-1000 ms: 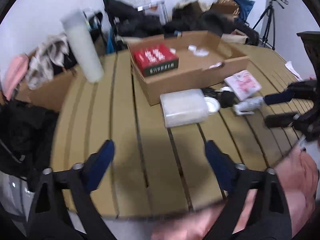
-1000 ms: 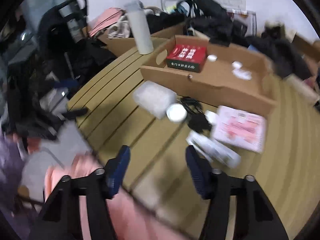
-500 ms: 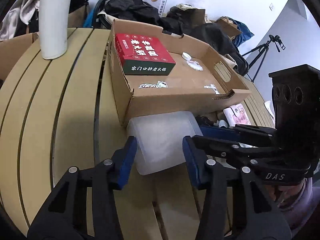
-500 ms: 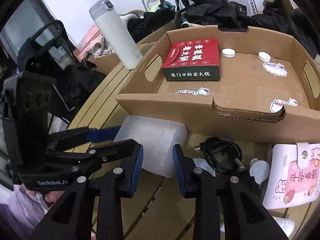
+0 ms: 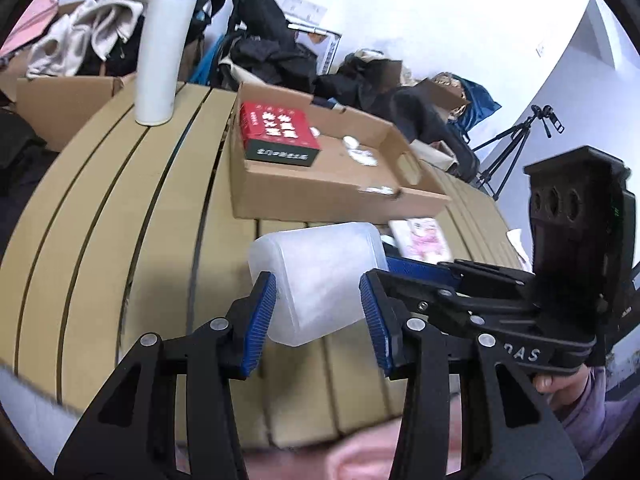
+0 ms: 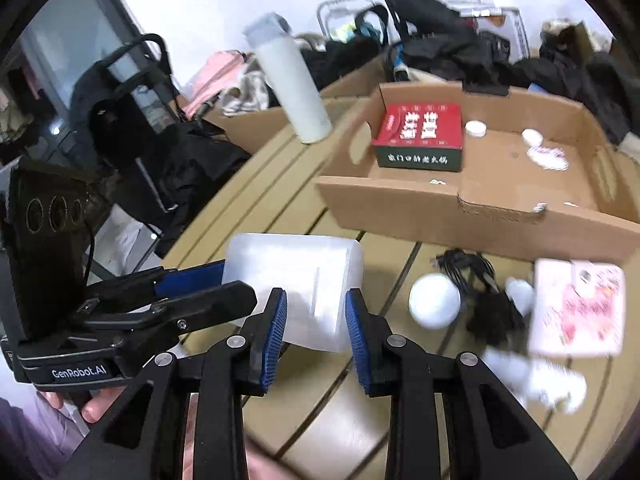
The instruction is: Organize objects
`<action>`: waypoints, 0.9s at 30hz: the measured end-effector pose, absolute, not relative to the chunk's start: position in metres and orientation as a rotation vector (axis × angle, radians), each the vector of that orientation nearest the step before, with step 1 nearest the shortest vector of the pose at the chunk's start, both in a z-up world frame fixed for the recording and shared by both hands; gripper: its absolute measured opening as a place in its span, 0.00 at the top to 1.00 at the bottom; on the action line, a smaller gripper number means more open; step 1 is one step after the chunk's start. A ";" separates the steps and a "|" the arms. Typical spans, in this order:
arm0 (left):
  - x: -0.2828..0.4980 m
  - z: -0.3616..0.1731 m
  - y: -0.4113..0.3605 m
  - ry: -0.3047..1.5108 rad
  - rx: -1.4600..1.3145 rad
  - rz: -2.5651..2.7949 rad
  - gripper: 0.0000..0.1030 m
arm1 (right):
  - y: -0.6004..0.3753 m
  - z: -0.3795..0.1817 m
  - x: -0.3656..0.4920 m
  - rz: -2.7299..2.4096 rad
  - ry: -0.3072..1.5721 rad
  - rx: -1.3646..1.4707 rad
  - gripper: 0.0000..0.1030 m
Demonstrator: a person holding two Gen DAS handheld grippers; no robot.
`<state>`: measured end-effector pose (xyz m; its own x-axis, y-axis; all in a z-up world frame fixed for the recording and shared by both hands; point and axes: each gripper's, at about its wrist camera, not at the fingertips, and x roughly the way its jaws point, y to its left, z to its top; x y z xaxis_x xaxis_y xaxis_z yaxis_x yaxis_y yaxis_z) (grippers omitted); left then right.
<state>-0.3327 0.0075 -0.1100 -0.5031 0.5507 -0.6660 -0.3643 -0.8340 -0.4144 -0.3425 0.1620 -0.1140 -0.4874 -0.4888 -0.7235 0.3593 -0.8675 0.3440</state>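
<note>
A translucent white plastic container (image 5: 320,276) (image 6: 296,276) hangs tilted just above the slatted wooden table (image 5: 120,208), held from two sides. My left gripper (image 5: 318,320) has both blue pads against its near corner, and its jaws are still closing. My right gripper (image 6: 316,332) is shut on the container's opposite end. Each view also shows the other gripper's blue pads (image 5: 420,270) (image 6: 188,280) at the container. Behind it stands a shallow cardboard tray (image 5: 320,196) (image 6: 400,208) holding a red box (image 5: 278,132) (image 6: 420,128) and small white caps.
A tall white flask (image 5: 164,44) (image 6: 292,88) stands at the table's far left. To the right of the container lie a round white lid (image 6: 434,300), a black cable (image 6: 480,292), a pink case (image 6: 576,308) and a white tube (image 6: 536,380). Clothes, bags and a tripod (image 5: 508,156) surround the table.
Both grippers came in from wide open over the table and closed on the container. It lay against the tray half a second ago and is now pulled back and raised.
</note>
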 end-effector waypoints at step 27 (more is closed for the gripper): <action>-0.375 0.008 0.085 -0.115 -1.027 2.287 0.62 | 0.244 -0.003 -0.310 -2.459 -0.351 0.971 0.71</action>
<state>-0.3748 0.0846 0.0084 -0.5044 0.5721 -0.6467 -0.5044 -0.8031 -0.3170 -0.3104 0.2443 -0.0025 -0.6393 -0.5117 -0.5739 0.3309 -0.8568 0.3954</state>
